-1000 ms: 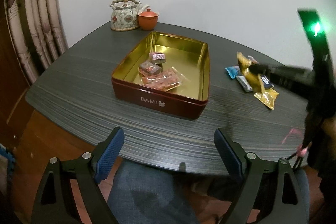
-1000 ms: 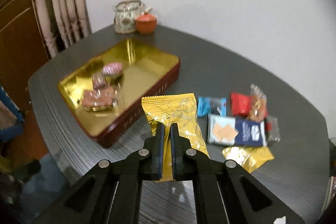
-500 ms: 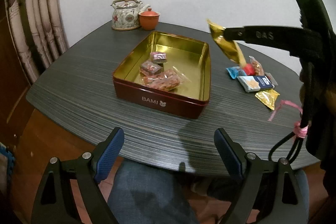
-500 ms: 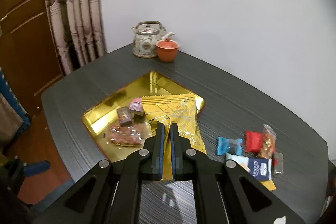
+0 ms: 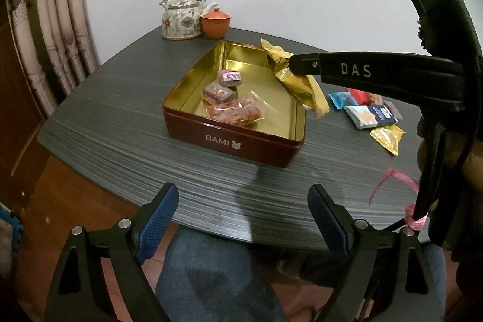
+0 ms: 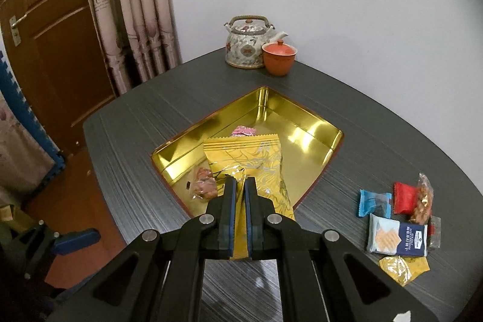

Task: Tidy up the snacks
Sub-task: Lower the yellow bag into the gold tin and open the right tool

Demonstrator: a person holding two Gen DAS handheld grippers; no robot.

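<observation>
While right claw (image 6: 238, 186) clamps gold packet (image 6: 250, 159) over tin (image 6: 314, 135) (teapot (image 6: 249, 43) behind), left claw (image 5: 241, 219) gapes.

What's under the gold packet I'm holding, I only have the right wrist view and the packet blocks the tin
Observer: Seen from the left wrist, the gold packet hangs above the tin's right rim, clear of the snacks inside.
Operator: How many snacks are in there?
Observer: Three wrapped pieces, grouped toward the tin's left and middle; its right side is bare gold.
Operator: Anything printed on the tin?
Observer: Yes, BAMI in white on the near red wall.
Operator: And the left gripper?
Observer: The left gripper is open with nothing between its blue pads, held off the table's near edge.
</observation>
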